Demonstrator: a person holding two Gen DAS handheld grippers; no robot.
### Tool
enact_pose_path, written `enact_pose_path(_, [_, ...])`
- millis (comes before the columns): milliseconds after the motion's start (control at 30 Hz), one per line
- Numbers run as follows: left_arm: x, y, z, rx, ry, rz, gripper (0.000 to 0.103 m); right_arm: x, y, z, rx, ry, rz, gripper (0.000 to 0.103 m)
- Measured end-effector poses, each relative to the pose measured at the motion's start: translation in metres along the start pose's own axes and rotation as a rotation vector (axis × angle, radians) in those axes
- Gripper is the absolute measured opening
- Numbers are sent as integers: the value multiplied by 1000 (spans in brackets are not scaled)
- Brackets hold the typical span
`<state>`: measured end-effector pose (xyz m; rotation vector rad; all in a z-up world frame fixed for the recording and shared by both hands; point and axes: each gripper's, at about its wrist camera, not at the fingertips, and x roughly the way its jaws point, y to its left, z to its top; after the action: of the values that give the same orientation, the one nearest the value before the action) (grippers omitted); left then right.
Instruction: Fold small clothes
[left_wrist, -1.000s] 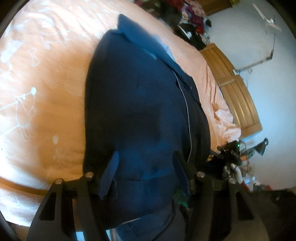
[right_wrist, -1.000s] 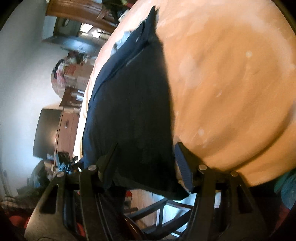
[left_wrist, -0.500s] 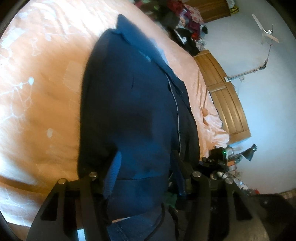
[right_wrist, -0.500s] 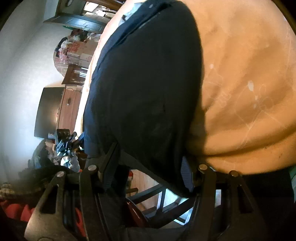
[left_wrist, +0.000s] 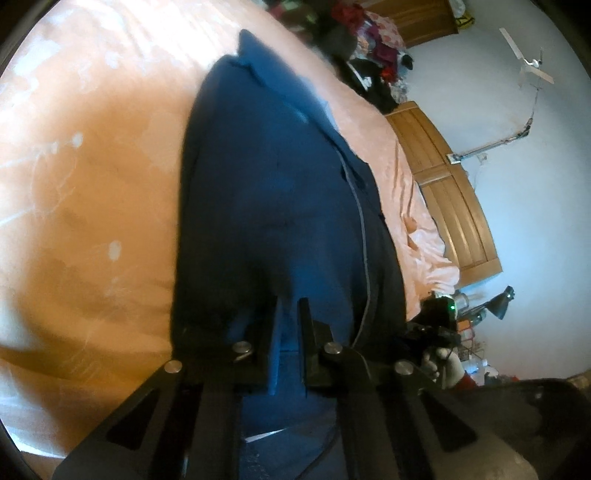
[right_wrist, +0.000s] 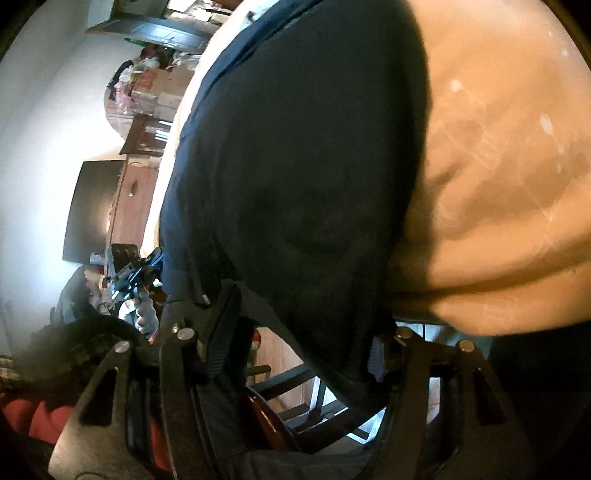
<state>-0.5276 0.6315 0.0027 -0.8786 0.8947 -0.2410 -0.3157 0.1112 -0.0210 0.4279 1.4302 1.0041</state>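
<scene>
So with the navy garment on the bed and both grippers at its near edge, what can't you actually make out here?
- Left wrist view: whether the left gripper really pinches the navy garment; its fingers nearly meet, and shadow and blur hide the contact.
- Right wrist view: the right gripper stands wide, its right finger mostly covered by the hem.
- Both views: the garment's near edge hangs past the orange bedsheet, behind the gripper frames.
- Garment type: blurred.

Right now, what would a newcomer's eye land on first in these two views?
The dark blue garment spread down the middle of the peach bedsheet. Next, the left gripper, pinched shut on its near hem. In the right wrist view, the right gripper stands open around the garment's other near corner.
</scene>
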Motion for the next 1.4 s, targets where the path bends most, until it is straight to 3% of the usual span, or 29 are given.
enact_pose_path(67, [5, 9, 1, -32, -9, 20, 2, 1, 0, 0, -2, 6, -13, 56])
enact_pose_path(100, [6, 12, 2, -48, -13, 11, 1, -2, 4, 0, -14, -2, -26, 35])
enact_pose_path(133, [6, 12, 3, -50, -19, 16, 0, -9, 10, 1, -17, -23, -13, 5])
enact_pose_path(300, [-23, -24, 9, -43, -121, -125, 0, -69, 48, 11, -37, -232, 198, 5])
enact_pose_path(433, [-44, -33, 30, -72, -218, -244, 0, -83, 67, 27, -61, -291, 243, 5])
enact_pose_path(533, [-33, -38, 37, -12, -125, -118, 0, -78, 76, 30, -98, -274, 217, 5])
enact_pose_path(567, [-27, -29, 34, -31, -84, -64, 0, -76, 75, 28, -101, -265, 209, 5])
enact_pose_path(667, [-23, 4, 18, -115, -32, 34, 17, -62, 69, 20, -73, -225, 186, 7])
enact_pose_path(700, [-25, 14, 11, -135, -38, 75, 16, -56, 64, 17, -57, -211, 181, 8])
enact_pose_path(867, [-31, 21, -6, -103, -73, 72, 17, -48, 55, 13, -22, -195, 186, 8])
enact_pose_path(1033, [-21, -7, 2, 75, -12, 237, 17, -49, 59, 16, -36, -194, 187, 11])
enact_pose_path(1167, [-23, -22, 0, 184, -23, 355, 19, -47, 55, 16, -20, -193, 196, 11])
enact_pose_path(1267, [-16, -24, -2, 236, -14, 403, 20, -46, 55, 17, -13, -194, 199, 12])
enact_pose_path(1400, [-20, -28, -2, 222, -32, 417, 24, -47, 58, 16, -21, -194, 202, 17])
